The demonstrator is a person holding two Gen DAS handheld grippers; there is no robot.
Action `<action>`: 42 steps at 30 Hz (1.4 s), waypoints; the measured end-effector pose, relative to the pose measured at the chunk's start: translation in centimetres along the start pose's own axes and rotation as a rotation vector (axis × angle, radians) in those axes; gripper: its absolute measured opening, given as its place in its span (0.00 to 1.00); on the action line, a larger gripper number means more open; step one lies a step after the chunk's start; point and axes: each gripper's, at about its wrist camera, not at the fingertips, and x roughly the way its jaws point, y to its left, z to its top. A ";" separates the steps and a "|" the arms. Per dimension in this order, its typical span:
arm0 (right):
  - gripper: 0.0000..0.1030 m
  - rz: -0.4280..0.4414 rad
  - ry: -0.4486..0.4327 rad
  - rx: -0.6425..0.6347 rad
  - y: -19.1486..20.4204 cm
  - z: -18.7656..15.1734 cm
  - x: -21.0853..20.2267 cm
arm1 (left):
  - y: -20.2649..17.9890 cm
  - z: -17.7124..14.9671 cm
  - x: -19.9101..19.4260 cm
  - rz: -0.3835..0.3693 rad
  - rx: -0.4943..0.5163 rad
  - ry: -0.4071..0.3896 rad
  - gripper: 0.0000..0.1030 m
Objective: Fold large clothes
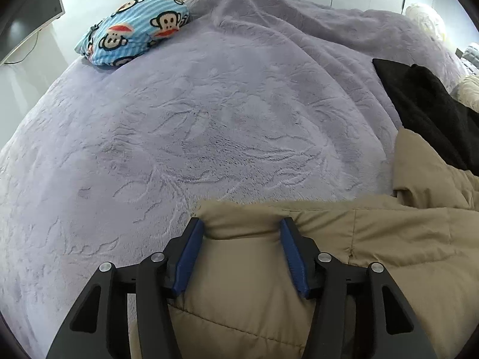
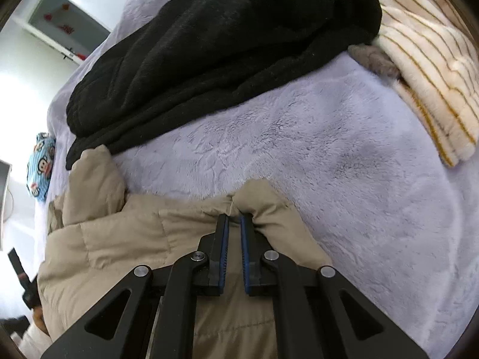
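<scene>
Right gripper (image 2: 235, 220) fingers pinching tan jacket (image 2: 119, 239), black garment (image 2: 209, 53) beyond

no readable text, labels or numbers anywhere, only cartoon monkey faces on the striped blue pillow (image 1: 136, 25)

Bed w/ lilac plush blanket (image 1: 209, 125), on it: tan padded jacket (image 1: 374, 233), black garment (image 2: 224, 48), monkey-print bundle (image 1: 137, 27), cream striped blanket (image 2: 431, 74)

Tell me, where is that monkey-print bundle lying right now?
The monkey-print bundle lies at the upper left of the left wrist view, on the far part of the purple blanket, well apart from the tan jacket.
</scene>
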 end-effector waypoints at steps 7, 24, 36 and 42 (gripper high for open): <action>0.37 0.009 -0.034 0.005 1.7 -1.1 -4.9 | 1.5 -1.1 -5.8 0.009 -0.003 -0.004 0.54; 0.63 0.129 0.015 0.129 0.2 -13.8 -13.8 | 3.0 -12.0 -14.9 -0.124 -0.129 0.075 0.99; 0.81 0.227 0.094 0.281 -2.4 -19.6 -13.3 | 3.6 -17.3 -13.8 -0.311 -0.309 0.226 0.99; 0.87 0.291 0.113 0.330 -2.5 -20.1 -11.8 | 4.5 -18.7 -13.7 -0.360 -0.418 0.247 0.99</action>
